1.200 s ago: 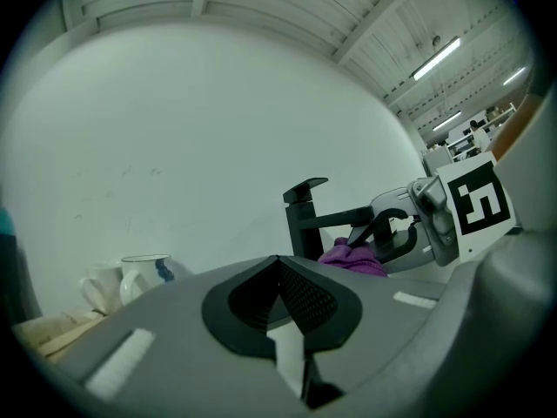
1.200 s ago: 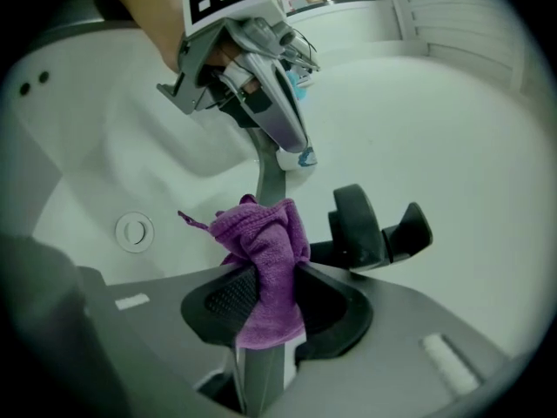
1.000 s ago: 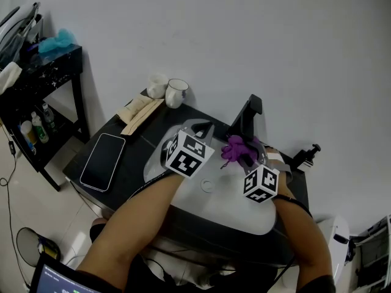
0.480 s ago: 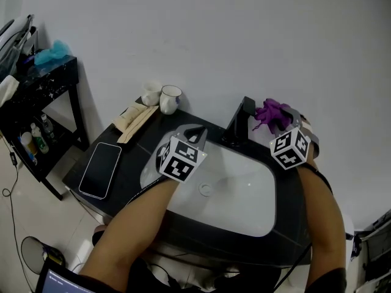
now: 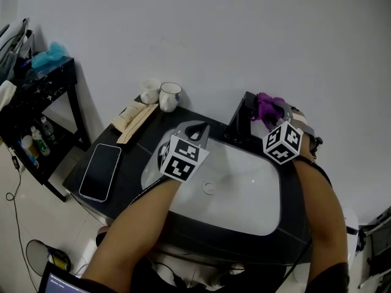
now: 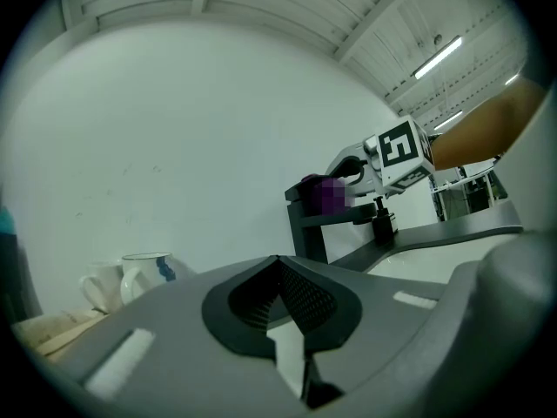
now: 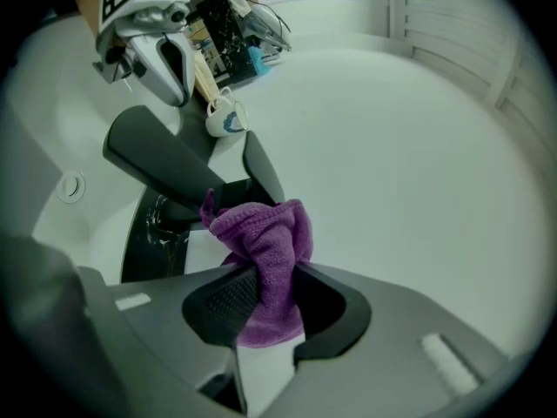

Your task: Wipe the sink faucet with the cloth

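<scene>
The black faucet (image 5: 243, 119) stands at the back of the white sink (image 5: 244, 195). My right gripper (image 5: 274, 110) is shut on a purple cloth (image 5: 266, 105), which it holds against the faucet's top from the right. In the right gripper view the cloth (image 7: 265, 251) bunches out between the jaws, touching the faucet (image 7: 165, 168). My left gripper (image 5: 195, 130) is shut on nothing, hovering over the sink's back-left rim. From the left gripper view the faucet (image 6: 306, 225) and cloth (image 6: 329, 194) appear ahead.
A phone (image 5: 101, 162) lies on the dark counter at the left. Two cups (image 5: 168, 96) and a light flat packet (image 5: 135, 116) sit at the back left. A black pump (image 6: 383, 220) stands behind the faucet. A black shelf (image 5: 36, 87) is at the far left.
My right gripper carried the cloth from over the basin up and back, right of the faucet, then left onto its top. The left gripper barely moved.
</scene>
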Demonstrator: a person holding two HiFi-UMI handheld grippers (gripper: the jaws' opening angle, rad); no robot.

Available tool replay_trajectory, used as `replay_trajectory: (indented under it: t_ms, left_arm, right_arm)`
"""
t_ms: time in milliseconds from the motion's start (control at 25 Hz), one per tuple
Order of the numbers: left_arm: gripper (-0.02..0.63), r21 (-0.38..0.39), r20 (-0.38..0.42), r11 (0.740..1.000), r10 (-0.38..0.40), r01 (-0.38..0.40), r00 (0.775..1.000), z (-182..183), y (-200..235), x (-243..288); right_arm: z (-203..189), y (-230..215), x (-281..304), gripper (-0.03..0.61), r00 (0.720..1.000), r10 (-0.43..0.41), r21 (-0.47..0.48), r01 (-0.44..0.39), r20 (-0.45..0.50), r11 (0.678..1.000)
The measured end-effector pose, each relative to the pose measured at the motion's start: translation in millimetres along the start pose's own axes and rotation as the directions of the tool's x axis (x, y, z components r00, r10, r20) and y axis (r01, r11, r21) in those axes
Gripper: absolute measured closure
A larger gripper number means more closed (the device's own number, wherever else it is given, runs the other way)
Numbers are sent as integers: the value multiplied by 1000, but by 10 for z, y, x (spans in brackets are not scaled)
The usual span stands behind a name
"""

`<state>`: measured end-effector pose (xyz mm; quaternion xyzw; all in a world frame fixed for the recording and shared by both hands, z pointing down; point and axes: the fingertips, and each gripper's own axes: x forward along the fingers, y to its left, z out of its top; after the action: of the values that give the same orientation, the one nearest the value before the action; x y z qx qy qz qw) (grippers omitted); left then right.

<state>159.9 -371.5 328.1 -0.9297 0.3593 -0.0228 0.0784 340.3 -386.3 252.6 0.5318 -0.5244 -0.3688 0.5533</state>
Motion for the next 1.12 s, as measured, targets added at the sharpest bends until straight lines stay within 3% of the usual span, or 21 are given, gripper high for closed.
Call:
replay_trajectory:
  t_ms: [800,880,1000,1080,1120]
  left_arm:
    - [597,-16,6,1000,2,-2,1000,11,15,2]
    - [597,-18,7,1000,3,-3,1000,13,20,1]
    - [597,-20,9,1000,6,-6,1000,22,30,-3]
    - [597,-19,10,1000,13,-12,1000,32,41,-14]
    - [597,-17,11,1000,17,-16,1000,36,48,-23]
  right_arm:
    - [-176,1195,102,459,986,158,-153,-165,-58,974]
    - [-190,1171,52,459,986,162,-88,-166,-49,982]
    - [-164,979,-147,456,990,140,86,-140,3,986]
    - [-99,766,-391,456,993,87,249,-103,74,963]
    - [-55,658,-544,456,992,54,345,-92,117,934]
